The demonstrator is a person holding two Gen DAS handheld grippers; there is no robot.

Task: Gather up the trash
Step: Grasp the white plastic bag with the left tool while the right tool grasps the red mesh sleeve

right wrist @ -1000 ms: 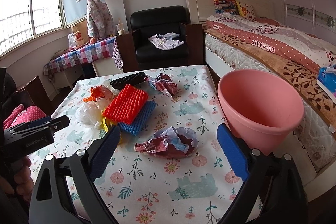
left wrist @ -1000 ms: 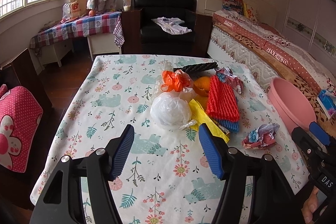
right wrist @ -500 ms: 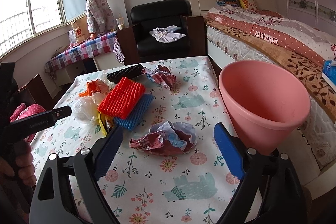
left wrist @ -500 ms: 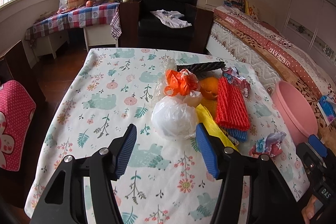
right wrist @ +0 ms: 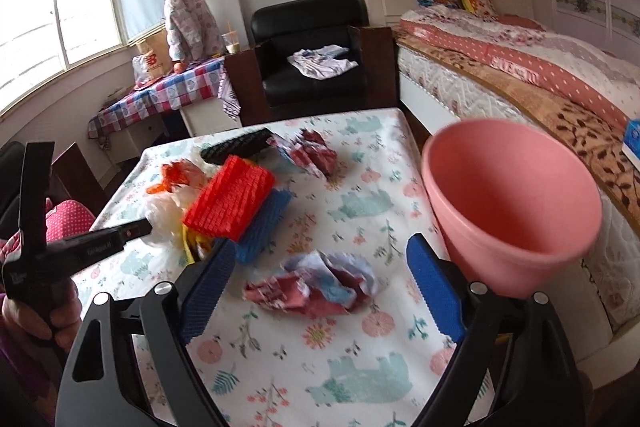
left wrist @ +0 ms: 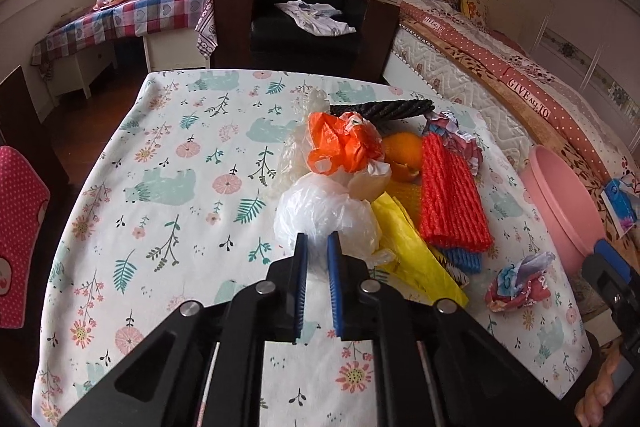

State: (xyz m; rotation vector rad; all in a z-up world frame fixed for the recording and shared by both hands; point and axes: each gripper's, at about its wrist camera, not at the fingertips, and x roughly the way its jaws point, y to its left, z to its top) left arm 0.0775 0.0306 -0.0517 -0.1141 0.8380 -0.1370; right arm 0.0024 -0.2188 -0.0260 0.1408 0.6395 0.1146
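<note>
A heap of trash lies on the floral tablecloth [left wrist: 168, 187]. My left gripper [left wrist: 317, 241] is closing its jaws, and the near edge of the white plastic bag [left wrist: 320, 211] is pinched between the blue pads. Behind the bag lie an orange bag [left wrist: 344, 143], a yellow bag [left wrist: 412, 247] and a red foam net [left wrist: 452, 199]. My right gripper [right wrist: 320, 245] stands open just above a crumpled paper ball [right wrist: 316, 285], which lies between its fingers untouched. The pink bin [right wrist: 512, 203] stands to the right of that ball.
Orange peel [left wrist: 404, 151], a black foam net [left wrist: 384, 107], a blue foam net [right wrist: 264, 227] and a second paper ball [right wrist: 312, 155] lie further back. A bed [right wrist: 540, 75] runs along the right side. A black armchair [left wrist: 304, 7] stands beyond the table.
My left gripper has moved forward and down to the white bag and its jaws have gone from wide apart to nearly together on it. The right gripper has crept closer to the paper ball.
</note>
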